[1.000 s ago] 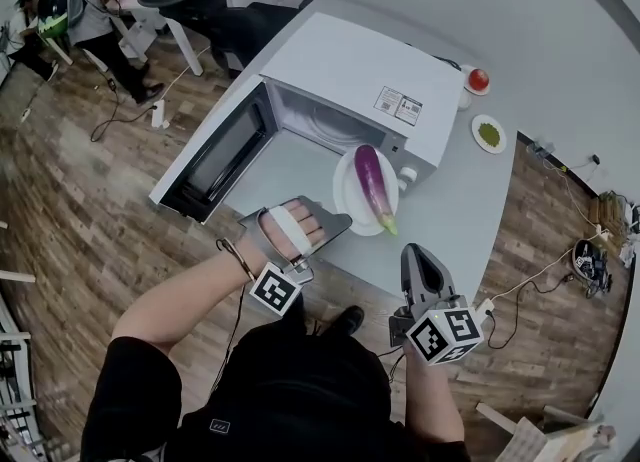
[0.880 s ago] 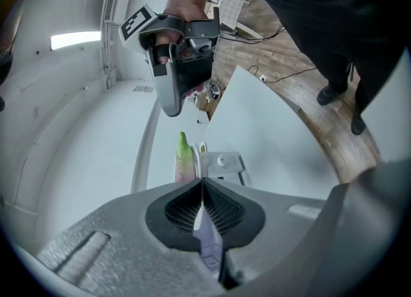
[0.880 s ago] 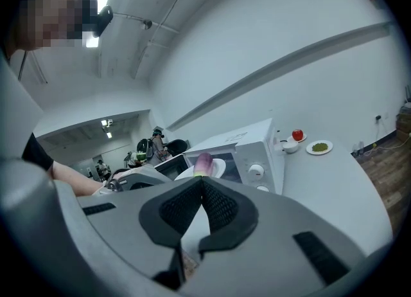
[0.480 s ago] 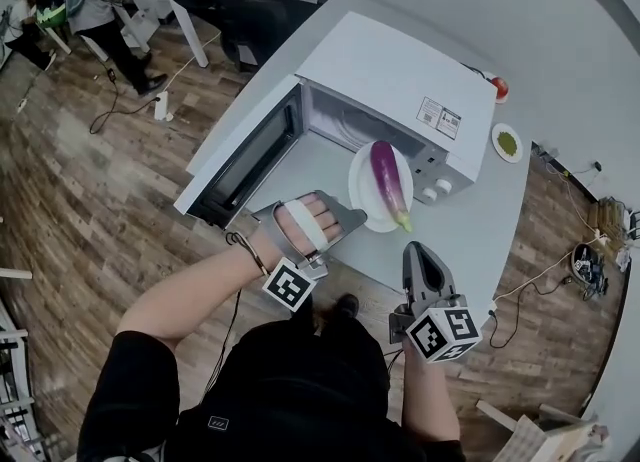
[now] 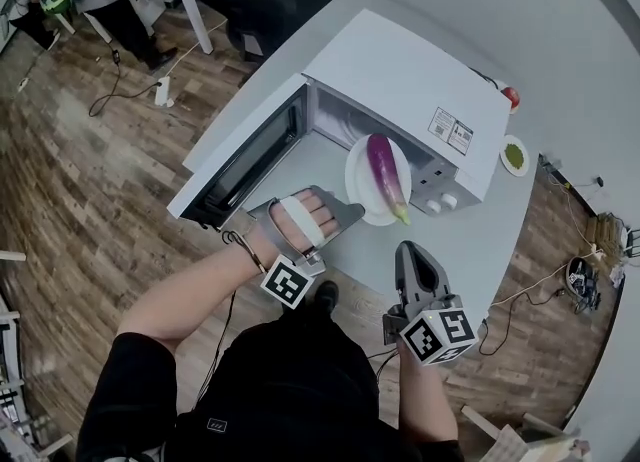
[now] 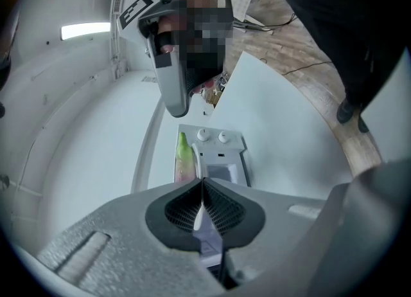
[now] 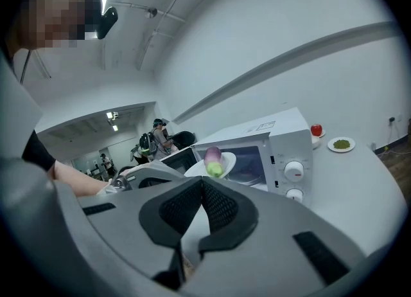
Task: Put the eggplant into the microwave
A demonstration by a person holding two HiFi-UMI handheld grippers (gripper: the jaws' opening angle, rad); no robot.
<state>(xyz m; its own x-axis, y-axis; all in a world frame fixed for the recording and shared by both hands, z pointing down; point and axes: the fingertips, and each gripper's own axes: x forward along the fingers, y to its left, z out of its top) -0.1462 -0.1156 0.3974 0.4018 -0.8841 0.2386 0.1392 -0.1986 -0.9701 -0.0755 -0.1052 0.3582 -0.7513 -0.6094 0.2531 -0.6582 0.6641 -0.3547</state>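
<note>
Since the left gripper point(image 5: 352, 212) is clamped on the rim of the round white plate point(image 5: 358, 188), the long purple eggplant point(image 5: 385, 172) lies level on it before the open white microwave point(image 5: 400, 70); the right gripper point(image 5: 412, 250) is closed and empty

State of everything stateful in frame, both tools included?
microwave door, open
plate, rim held in left tool, at the opening
eggplant, lying on plate, not inside yet
left tool, shut on plate
right tool, shut, empty
</note>
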